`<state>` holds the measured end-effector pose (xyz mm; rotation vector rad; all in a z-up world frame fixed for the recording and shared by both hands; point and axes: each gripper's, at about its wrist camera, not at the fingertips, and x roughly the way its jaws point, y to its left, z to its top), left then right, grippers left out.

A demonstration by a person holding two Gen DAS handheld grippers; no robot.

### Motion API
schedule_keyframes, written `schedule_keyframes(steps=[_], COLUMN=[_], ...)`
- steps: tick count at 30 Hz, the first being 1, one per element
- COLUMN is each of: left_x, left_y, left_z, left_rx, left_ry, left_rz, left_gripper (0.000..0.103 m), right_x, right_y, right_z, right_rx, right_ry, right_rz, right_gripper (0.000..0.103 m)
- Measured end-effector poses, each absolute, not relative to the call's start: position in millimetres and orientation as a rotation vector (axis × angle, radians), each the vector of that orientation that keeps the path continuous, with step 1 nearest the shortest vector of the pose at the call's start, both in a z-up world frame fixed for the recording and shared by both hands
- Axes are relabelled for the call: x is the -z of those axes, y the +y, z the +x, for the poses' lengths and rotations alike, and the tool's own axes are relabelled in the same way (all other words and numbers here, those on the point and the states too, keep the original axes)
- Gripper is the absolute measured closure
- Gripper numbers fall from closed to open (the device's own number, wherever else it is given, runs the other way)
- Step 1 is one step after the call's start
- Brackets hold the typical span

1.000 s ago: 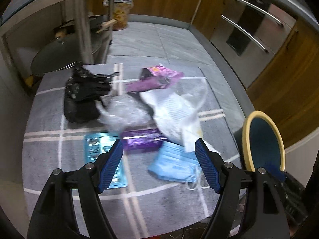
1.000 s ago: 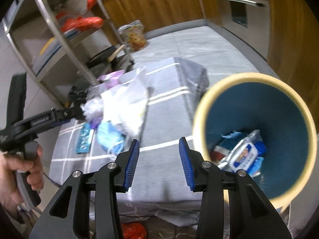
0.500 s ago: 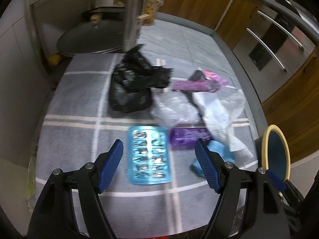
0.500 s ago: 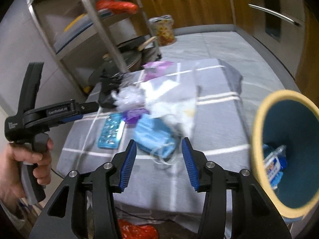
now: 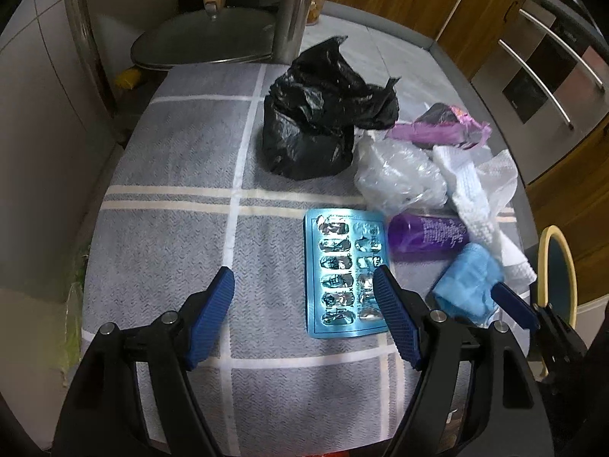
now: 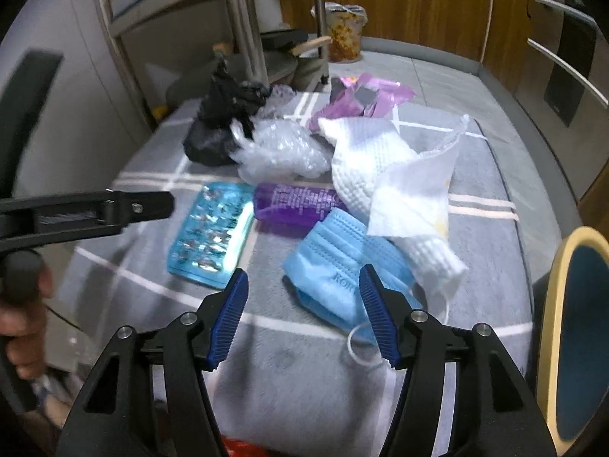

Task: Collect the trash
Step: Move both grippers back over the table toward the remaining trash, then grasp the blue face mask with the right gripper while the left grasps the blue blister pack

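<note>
Trash lies on a grey checked cloth (image 5: 171,190): a black bag (image 5: 316,125), a clear plastic bag (image 5: 399,175), a pink wrapper (image 5: 445,129), white paper towels (image 6: 384,167), a purple tube (image 6: 293,202), a blue pill blister (image 5: 342,270) and a blue face mask (image 6: 335,270). My left gripper (image 5: 304,316) is open and empty, just left of the blister. My right gripper (image 6: 304,316) is open and empty, just before the mask. The bin with a cream rim (image 6: 552,327) stands at the right edge.
A metal shelf rack (image 6: 243,19) with a pan lid (image 5: 205,42) stands behind the cloth. A snack cup (image 6: 342,30) sits on the floor beyond. Wooden cabinets and oven handles (image 5: 540,76) line the back right. The left gripper's body (image 6: 95,213) crosses the right wrist view.
Both grippers swung left, away from the bin and toward the trash pile. The left one came closer to the blister, the right one closer to the mask. Both stayed open.
</note>
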<state>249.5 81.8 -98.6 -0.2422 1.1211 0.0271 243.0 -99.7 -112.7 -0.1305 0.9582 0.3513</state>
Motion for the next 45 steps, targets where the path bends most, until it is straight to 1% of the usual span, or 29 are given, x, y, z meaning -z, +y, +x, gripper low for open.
schedule_keyframes(steps=[4, 5, 7, 8, 10, 13, 16, 25, 26, 36, 38, 39, 40, 41, 45], left_x=[104, 105, 107, 108, 111, 114, 118, 136, 135, 136, 136, 135, 136, 135, 133], left_y=[78, 77, 75, 74, 70, 64, 57, 42, 40, 8, 5, 3, 0, -3, -8], left_z=[253, 253, 254, 255, 256, 257, 259, 263, 262, 270, 270, 269, 266, 263, 256], left_rx=[-0.023, -0.024, -0.021, -0.020, -0.013, -0.001, 0.007, -0.004, -0.007, 0.007, 0.002, -0.004, -0.002, 0.007, 0.028], left_ry=[1.133, 1.134, 1.141, 1.144, 1.152, 1.162, 1.175, 1.224, 1.221, 1.198, 1.189, 1.184, 1.177, 1.177, 1.182], left_rz=[-0.221, -0.218, -0.212, -0.209, -0.201, -0.180, -0.165, -0.106, -0.099, -0.024, -0.003, 0.021, 0.033, 0.032, 0.028], left_gripper=[0.027, 0.025, 0.025, 0.025, 0.025, 0.025, 0.024, 0.020, 0.017, 0.015, 0.018, 0.021, 0.029, 0.032, 0.033], right_x=[130, 134, 138, 139, 137, 134, 125, 93, 91, 57, 50, 46, 43, 40, 33], right_y=[-98, -100, -104, -108, -115, -119, -120, -137, -139, -160, -164, -166, -169, -171, -179], right_z=[249, 251, 252, 253, 254, 250, 243, 217, 216, 191, 186, 182, 179, 177, 170], right_rx=[-0.309, -0.304, -0.288, -0.281, -0.296, -0.324, -0.356, -0.452, -0.456, -0.497, -0.501, -0.505, -0.507, -0.509, -0.509], right_ry=[0.980, 0.986, 0.997, 0.994, 0.999, 0.999, 0.986, 0.964, 0.962, 0.903, 0.885, 0.872, 0.865, 0.858, 0.836], right_rz=[-0.184, -0.179, -0.167, -0.157, -0.109, -0.084, -0.063, 0.034, 0.040, 0.123, 0.126, 0.128, 0.130, 0.134, 0.157], right_gripper=[0.041, 0.043, 0.060, 0.063, 0.075, 0.083, 0.085, 0.086, 0.086, 0.087, 0.088, 0.088, 0.088, 0.088, 0.088])
